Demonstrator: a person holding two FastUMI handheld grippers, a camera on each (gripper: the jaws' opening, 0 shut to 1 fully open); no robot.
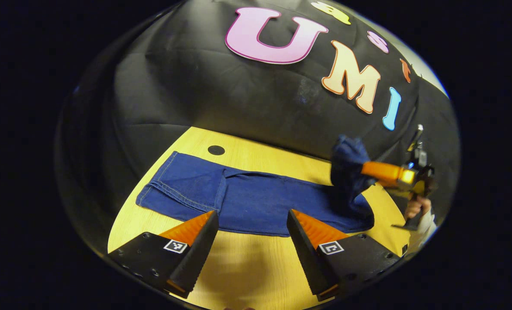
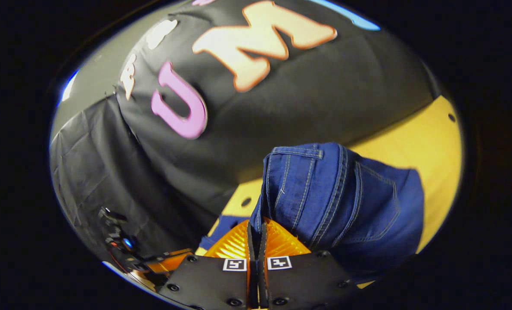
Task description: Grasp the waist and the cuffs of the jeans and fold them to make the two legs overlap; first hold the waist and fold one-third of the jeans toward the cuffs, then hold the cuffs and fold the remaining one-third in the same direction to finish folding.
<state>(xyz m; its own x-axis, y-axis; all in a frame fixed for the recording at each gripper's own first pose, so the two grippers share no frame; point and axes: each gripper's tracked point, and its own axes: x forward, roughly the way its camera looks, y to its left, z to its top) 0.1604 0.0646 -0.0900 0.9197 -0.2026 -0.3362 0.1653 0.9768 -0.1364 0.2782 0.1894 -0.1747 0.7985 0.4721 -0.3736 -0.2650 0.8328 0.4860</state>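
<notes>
In the left gripper view, the jeans lay flat across the table, one end lifted at the right by the right gripper. The left gripper hovered above the near edge, jaws spread wide, holding nothing.

In the right gripper view, the right gripper was clenched on the jeans, whose raised end hung over the table.

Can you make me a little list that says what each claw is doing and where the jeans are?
left claw: open, over the table, touching nothing
right claw: shut on the waist end of the jeans
jeans: one end lifted off the table, the rest lying flat
table: yellow wood, with a black hole near the jeans
folding step: waist raised, not yet laid over the legs
</notes>
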